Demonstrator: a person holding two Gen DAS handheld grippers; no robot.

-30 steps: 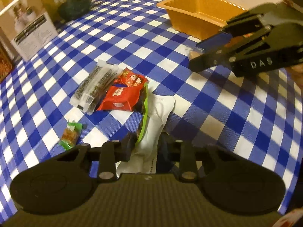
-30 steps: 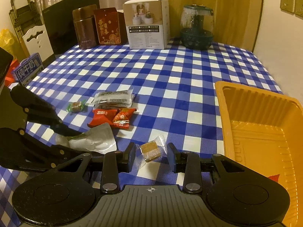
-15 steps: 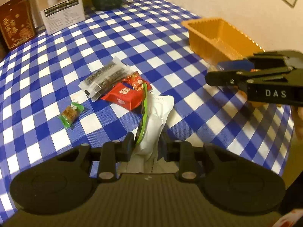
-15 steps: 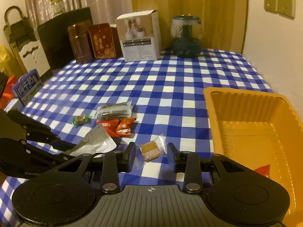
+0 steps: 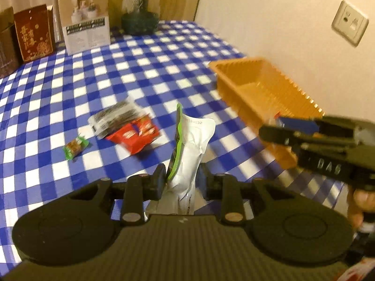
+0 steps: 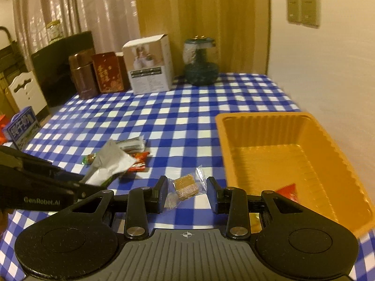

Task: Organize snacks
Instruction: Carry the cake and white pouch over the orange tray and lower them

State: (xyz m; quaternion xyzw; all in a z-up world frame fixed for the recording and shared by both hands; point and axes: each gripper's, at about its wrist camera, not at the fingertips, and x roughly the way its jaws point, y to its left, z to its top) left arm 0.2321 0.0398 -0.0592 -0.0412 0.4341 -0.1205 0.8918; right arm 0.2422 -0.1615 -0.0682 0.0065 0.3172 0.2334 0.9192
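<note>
Blue-checked cloth covers the surface; one red packet lies in the orange tray. Left gripper fingers pinch a white pouch, right gripper fingers a clear-wrapped candy. Three snacks remain beside the tray.

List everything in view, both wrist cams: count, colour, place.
tray: 1, orange, table's right side
red packet: 1, in tray
white pouch: 1, green-edged, in left gripper
clear-wrapped snack: 1, brown, in right gripper
red packets: 2, mid-table
dark-printed packet: 1, beside them
green candy: 1, left of the pile
white box: 1, table's far edge
brown tins: 2, left of box
glass jar: 1, dark, right of box
hand: 1, on right gripper
</note>
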